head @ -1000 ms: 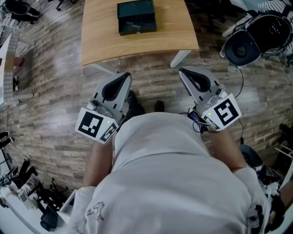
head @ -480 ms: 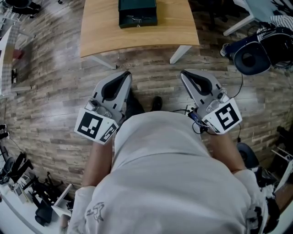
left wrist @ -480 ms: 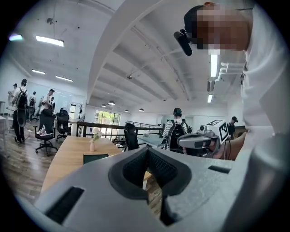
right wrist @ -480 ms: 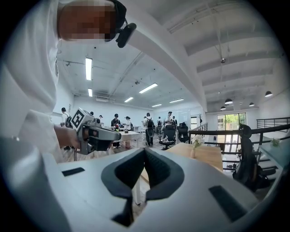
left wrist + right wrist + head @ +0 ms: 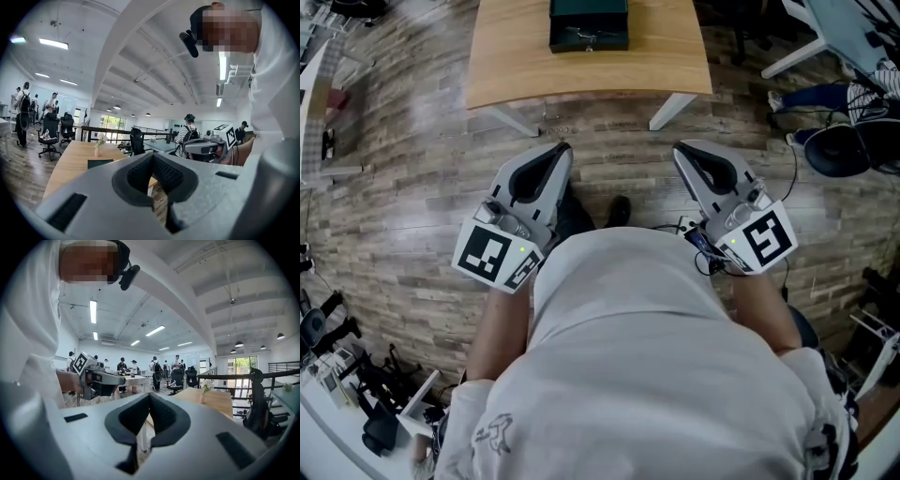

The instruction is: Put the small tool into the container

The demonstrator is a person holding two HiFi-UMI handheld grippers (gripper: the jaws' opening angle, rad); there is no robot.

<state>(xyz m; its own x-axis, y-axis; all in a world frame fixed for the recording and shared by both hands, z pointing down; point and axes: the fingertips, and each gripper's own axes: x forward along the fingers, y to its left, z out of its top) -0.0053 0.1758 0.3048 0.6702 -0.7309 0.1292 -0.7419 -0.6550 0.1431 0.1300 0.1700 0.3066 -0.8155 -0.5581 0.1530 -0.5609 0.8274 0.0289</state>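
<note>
- Standing back from the light wooden table (image 5: 516, 70), are both tongs free?
- Yes. The left gripper (image 5: 562, 149) and the right gripper (image 5: 679, 148) are held low by the waist, each with its jaws pressed together on nothing. Each gripper view shows the pad tips meeting with only air beyond.
- And the small tool?
- I can't pick it out. The dark green rectangular box (image 5: 589, 19) looks closed on the table, with a pale glint at its front edge that may be a latch or the tool. So the tool may lie inside already, or somewhere out of view.
- What makes for good handling here?
- My judgement: hold both tongs level and clear of the shirt, and get the box square in view before either pair of jaws parts. From this far, nothing small can be judged.
</note>
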